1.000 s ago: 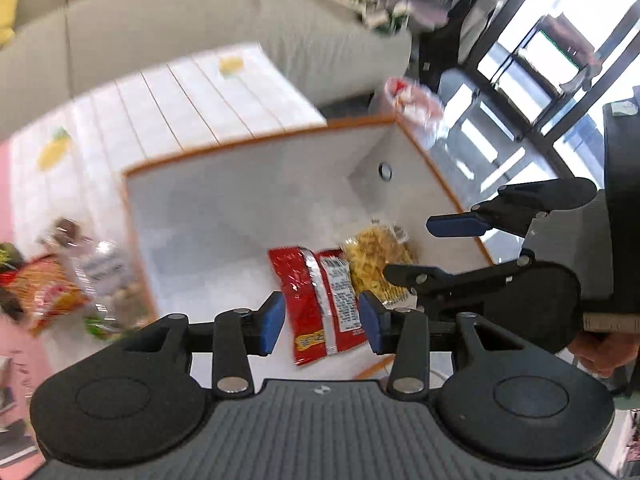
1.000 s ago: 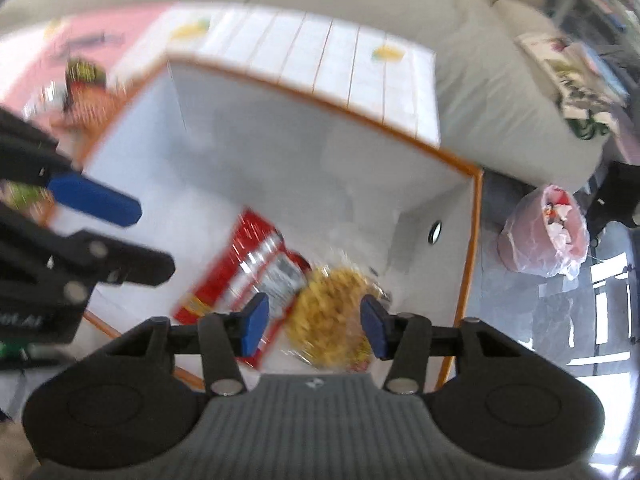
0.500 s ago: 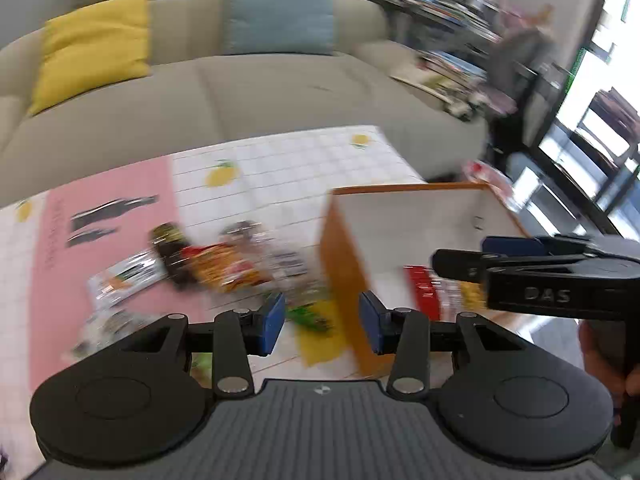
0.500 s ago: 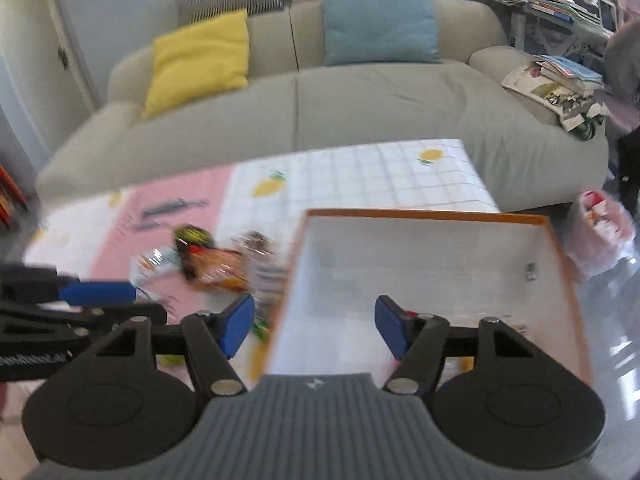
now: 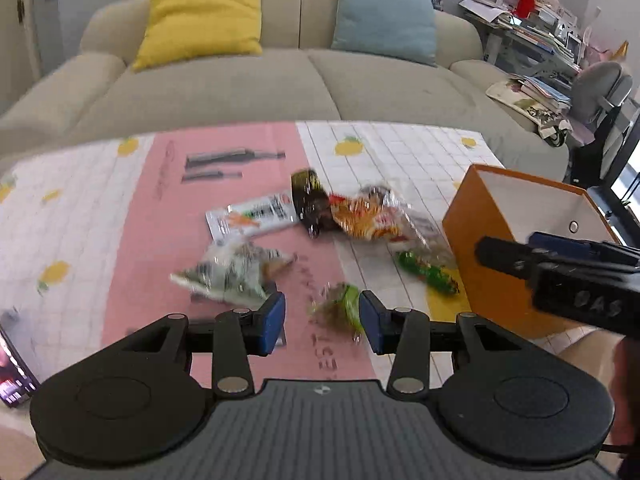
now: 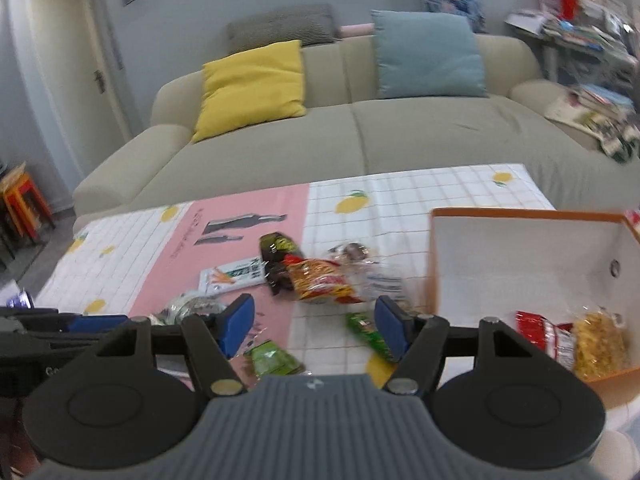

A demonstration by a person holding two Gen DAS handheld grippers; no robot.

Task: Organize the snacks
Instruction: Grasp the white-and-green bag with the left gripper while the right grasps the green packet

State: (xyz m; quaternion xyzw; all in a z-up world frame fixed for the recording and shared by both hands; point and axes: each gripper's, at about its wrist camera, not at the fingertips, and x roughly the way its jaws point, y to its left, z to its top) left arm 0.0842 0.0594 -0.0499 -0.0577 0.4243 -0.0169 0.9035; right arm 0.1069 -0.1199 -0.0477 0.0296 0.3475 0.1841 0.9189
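I've got both grippers swung off the orange box [image 6: 434, 264] and facing the loose snacks just left of it. Risk here: the packets left of the box overlap. The orange crinkly bag [image 6: 320, 282] lies against the dark packet [image 6: 276, 258] and a clear wrapper, so a careless pinch could drag two at once or skid one off the tablecloth [image 5: 120, 216]. Crinkly film slips, too; a shallow bite may let go halfway to the box.

Left gripper [image 5: 322, 322]: jaws moderately apart, nothing between the pads, hanging above a small green packet [image 5: 340, 308] well left of the box. Right gripper [image 6: 316, 326]: jaws have just been opening, now wide and empty, over another green packet [image 6: 370, 334] close to the box's left wall. Inside the box, the red packet [image 6: 538, 334] and yellow noodle bag [image 6: 598, 340] sit on the floor.
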